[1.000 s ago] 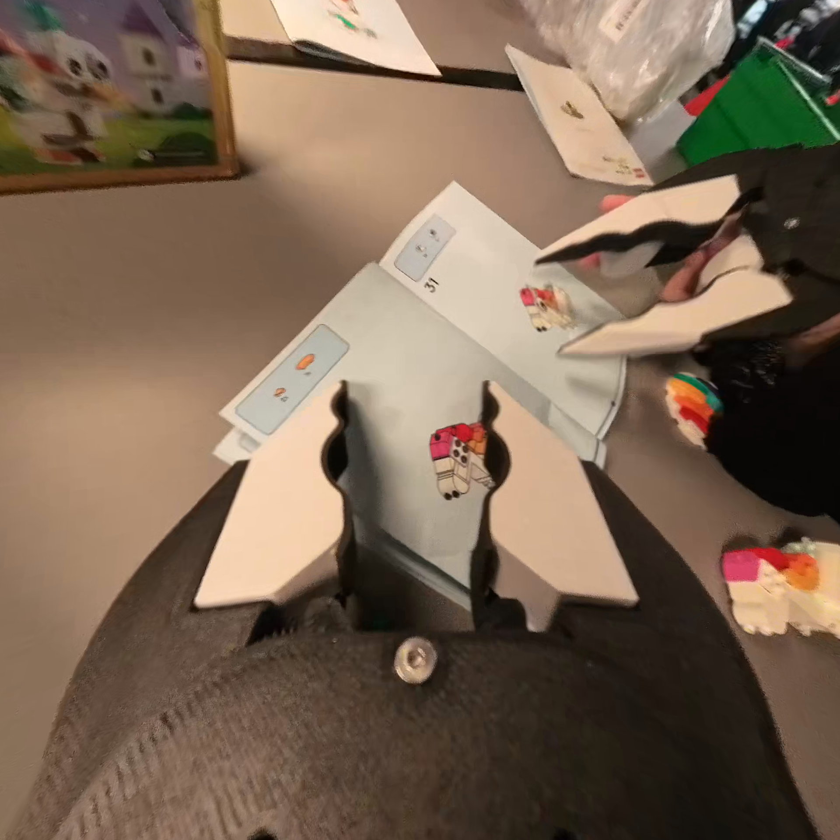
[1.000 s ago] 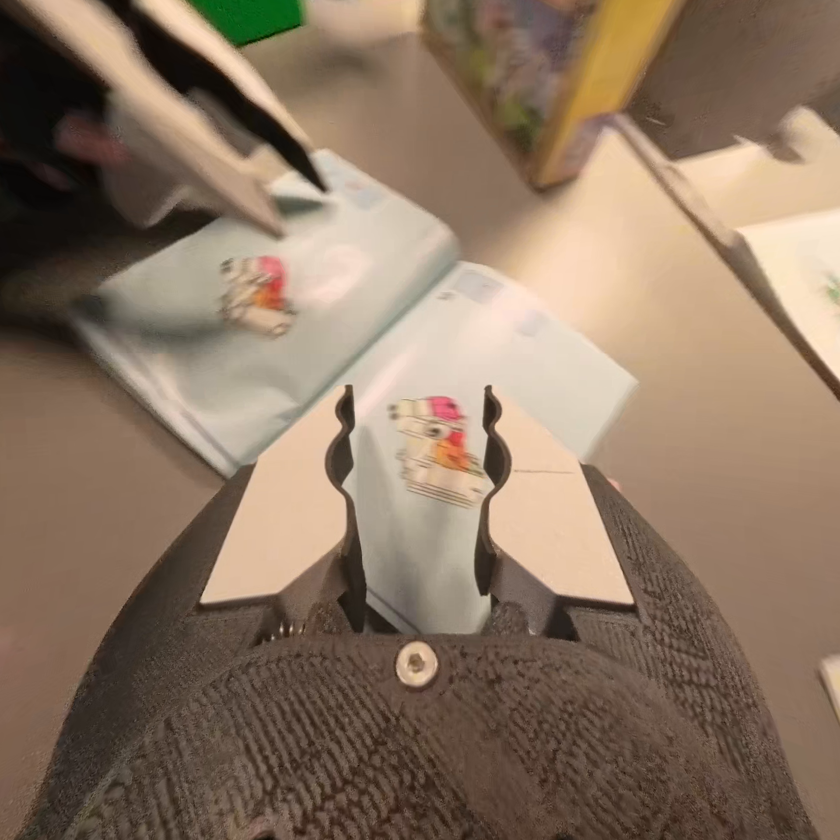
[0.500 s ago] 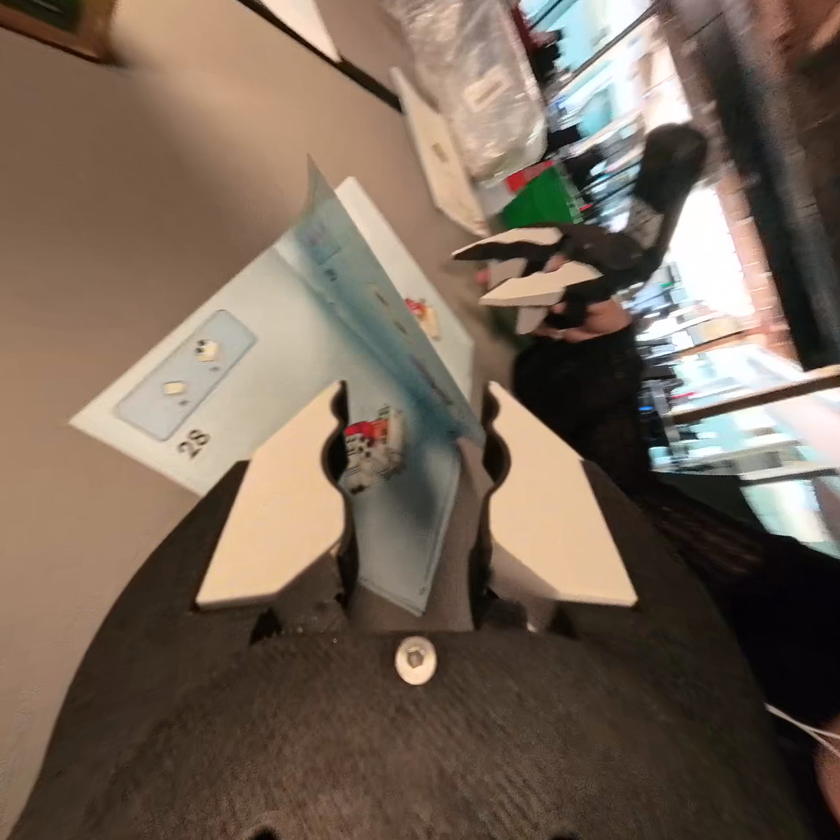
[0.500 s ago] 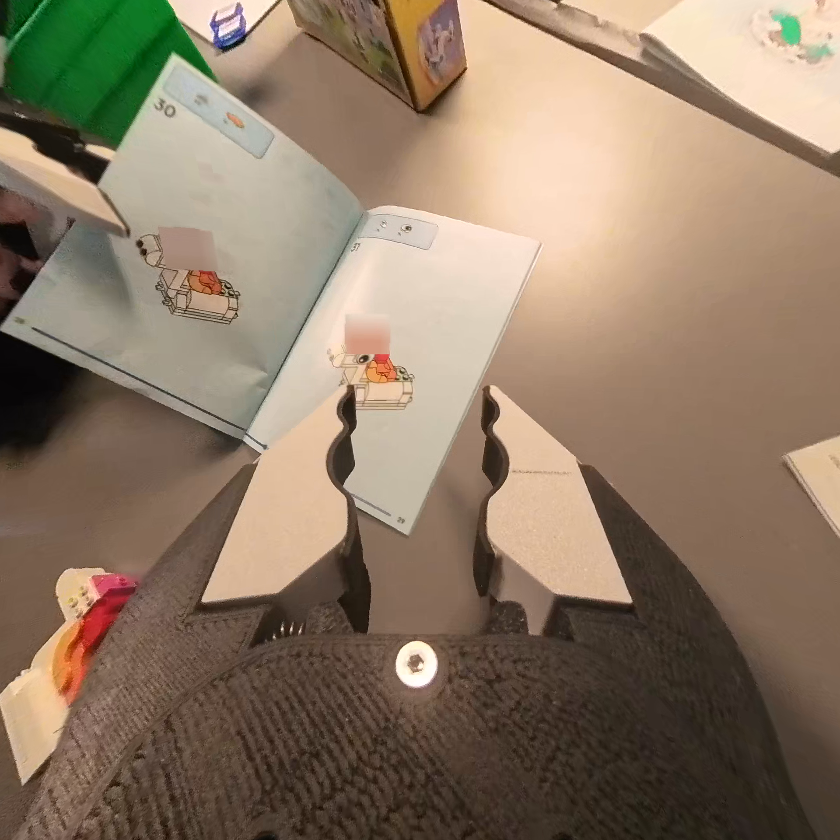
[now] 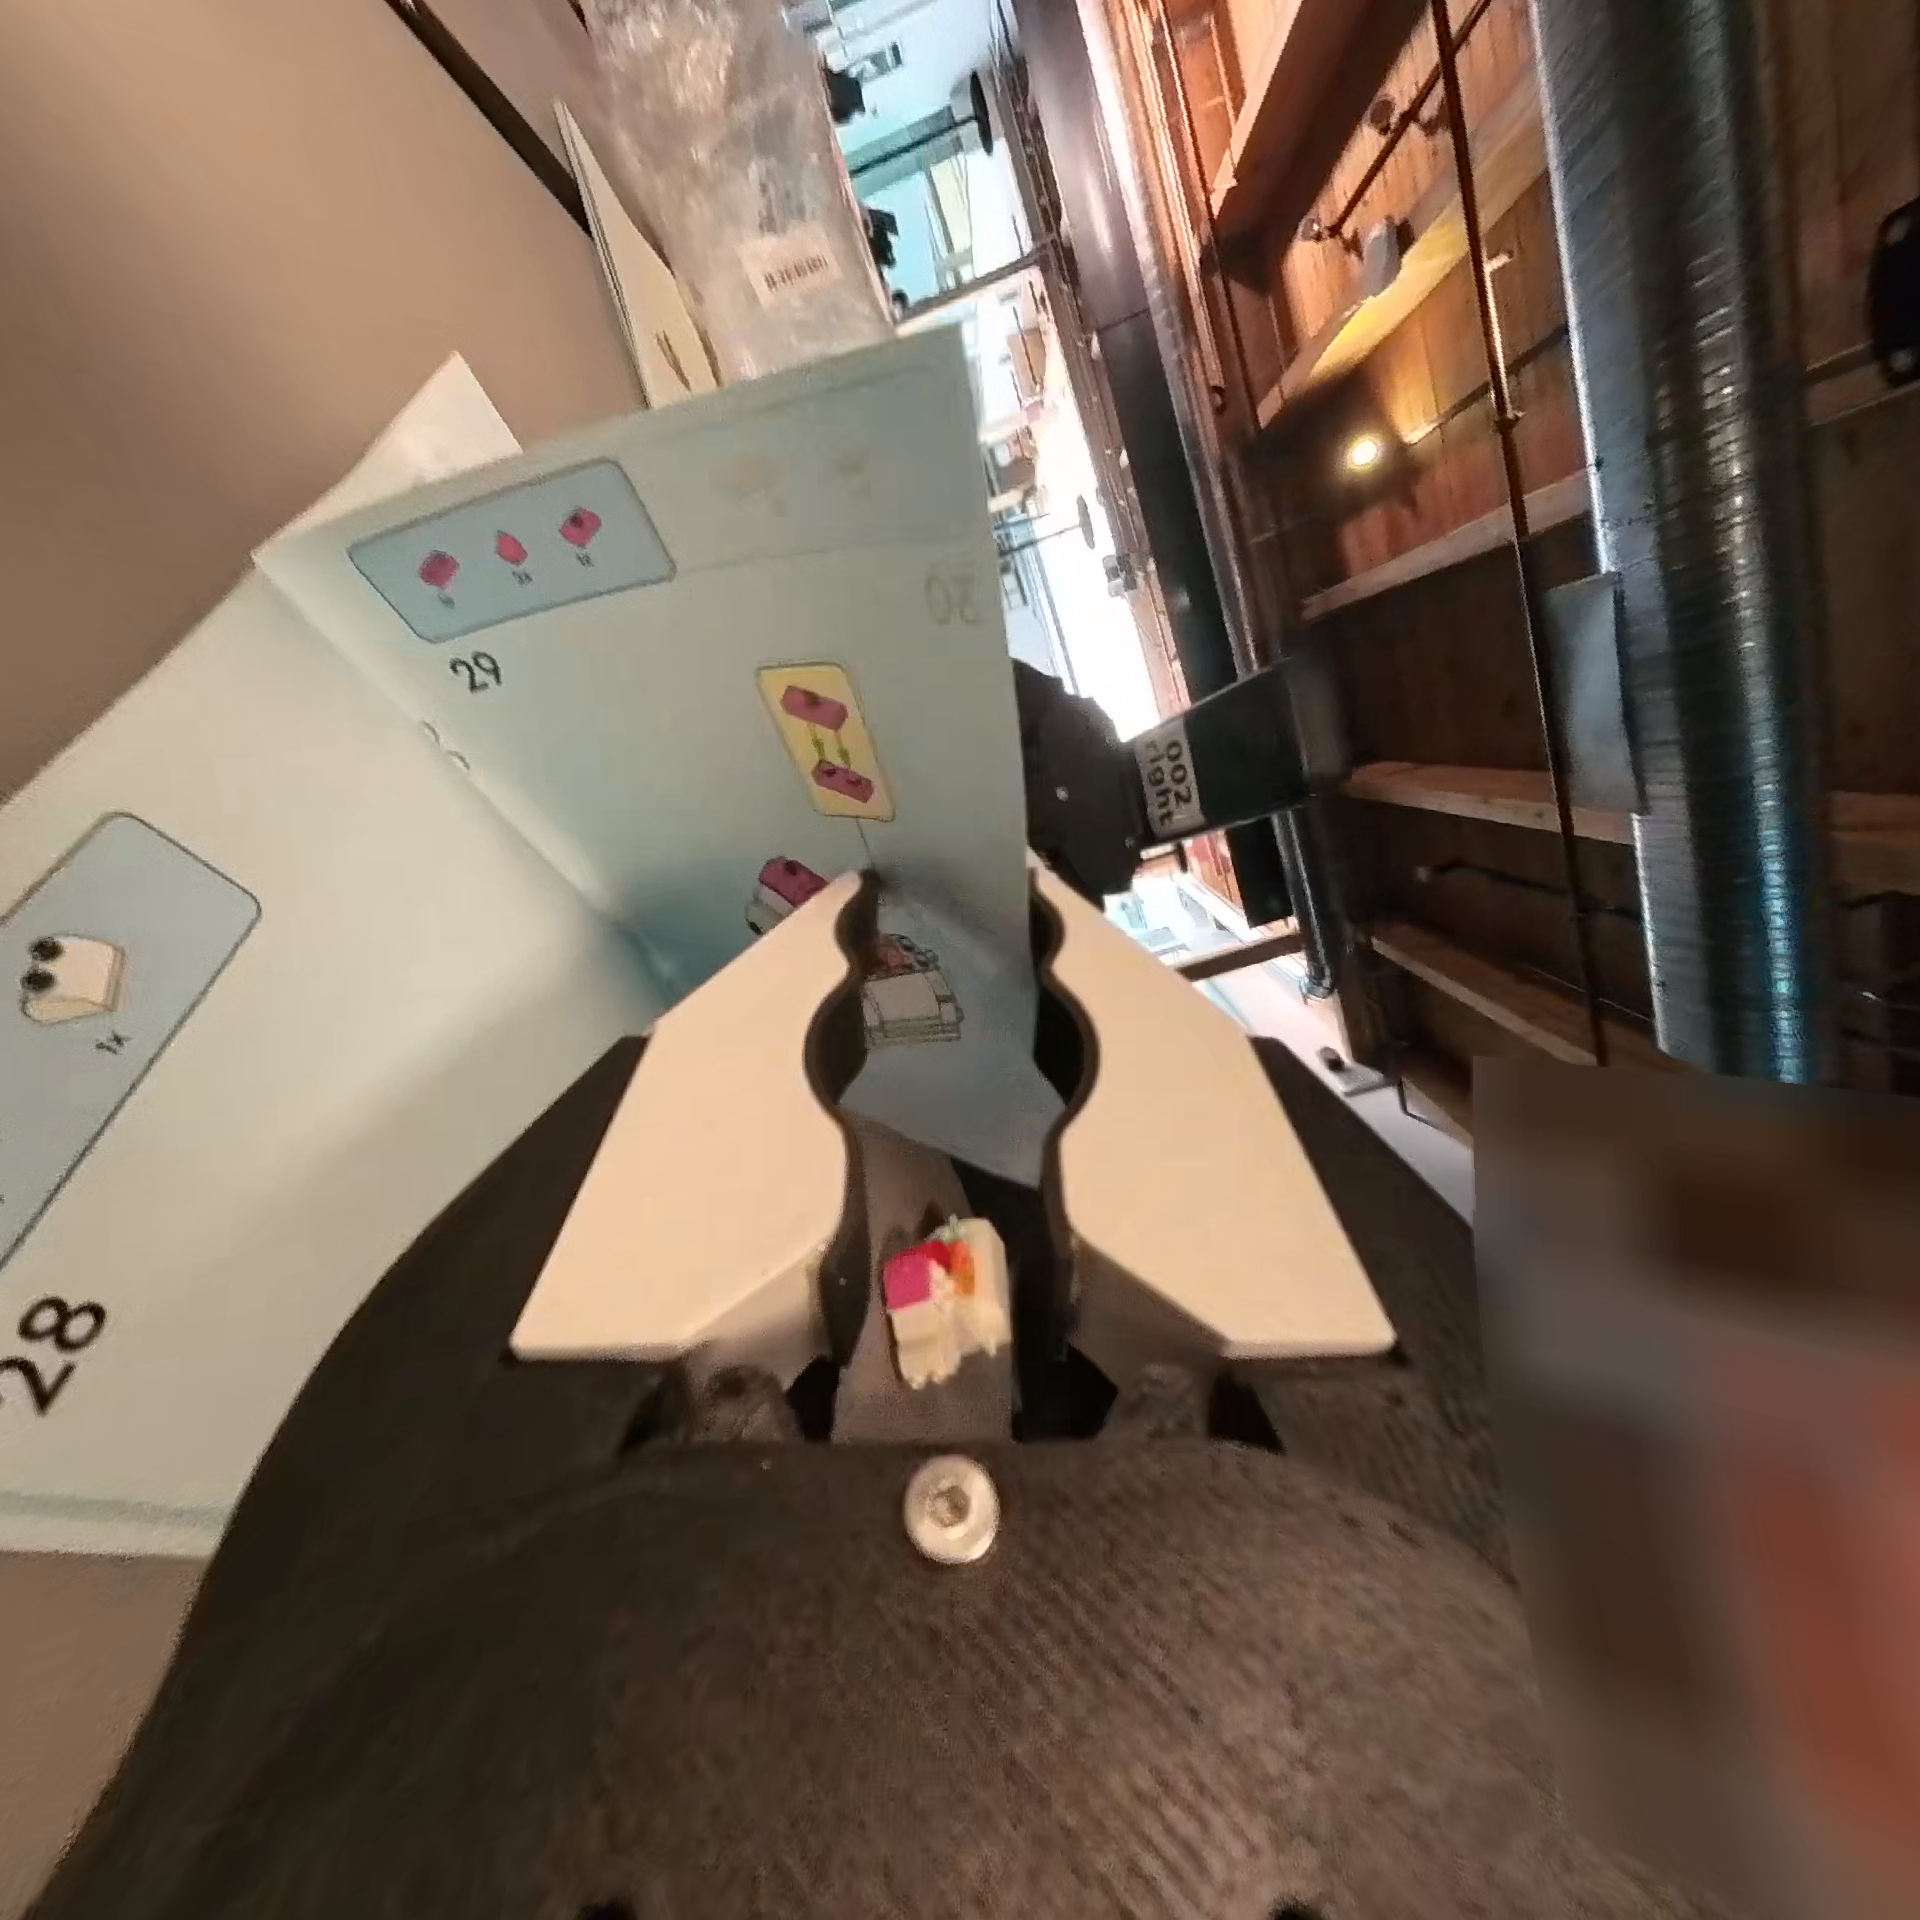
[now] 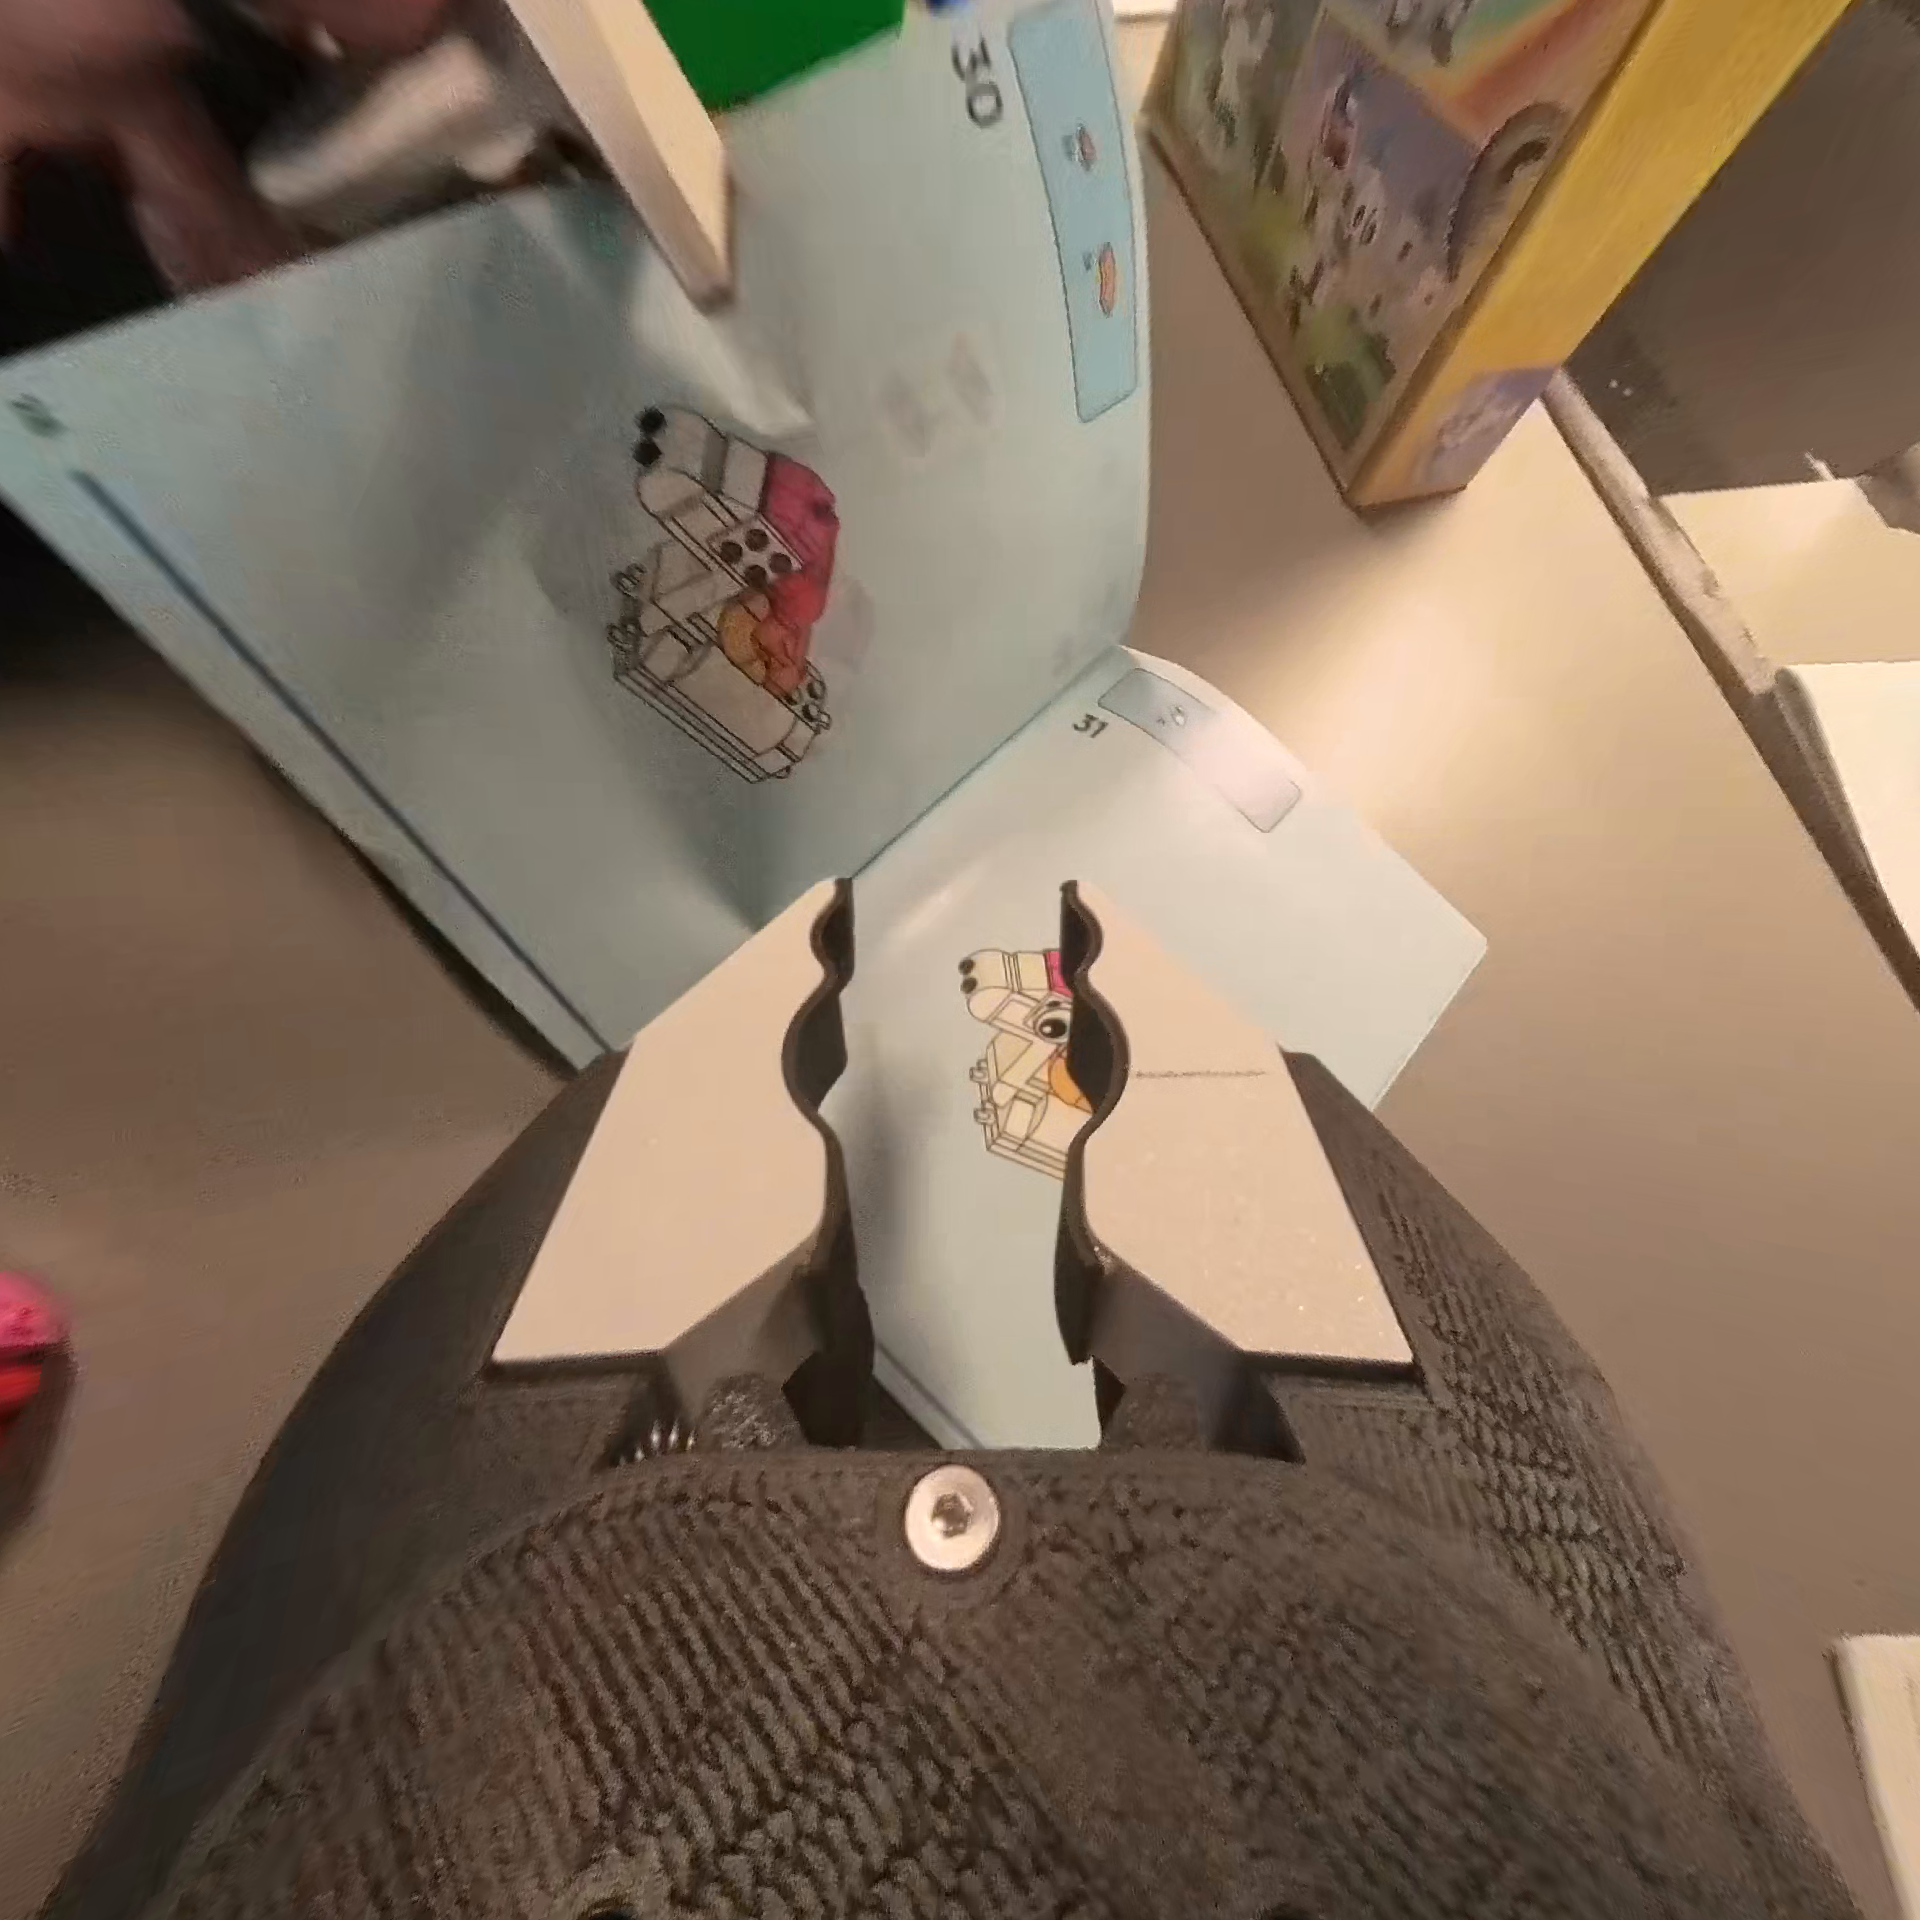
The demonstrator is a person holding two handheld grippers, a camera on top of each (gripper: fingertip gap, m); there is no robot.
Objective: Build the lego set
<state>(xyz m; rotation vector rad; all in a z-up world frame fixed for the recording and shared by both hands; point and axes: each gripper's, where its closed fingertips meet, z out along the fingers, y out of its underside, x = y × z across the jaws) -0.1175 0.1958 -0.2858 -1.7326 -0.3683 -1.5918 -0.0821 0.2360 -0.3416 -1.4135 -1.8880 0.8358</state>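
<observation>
The pale blue instruction booklet (image 6: 1195,935) lies open on the table. One page (image 5: 727,727) stands upright, and its free edge runs between the open jaws of my left gripper (image 5: 951,894). In the right wrist view a left fingertip (image 6: 665,156) rests against that raised page (image 6: 468,520). A small white, pink and orange lego build (image 5: 945,1299) lies on the table below the left fingers. My right gripper (image 6: 954,904) is open and empty, hovering over the flat right-hand page. Its black body (image 5: 1081,810) shows behind the raised page.
The lego set box (image 6: 1403,208) stands at the back right, a green object (image 6: 769,42) behind the booklet. White papers (image 6: 1860,790) lie on a second table at the right. A pink and red piece (image 6: 21,1351) is at the left edge. A clear plastic bag (image 5: 748,177) lies far off. Some 8 centimetres of space lies between my two pairs of fingers.
The left gripper has tilted and come up against a page, which has risen from flat to upright. The right gripper has moved closer over the booklet's right-hand page.
</observation>
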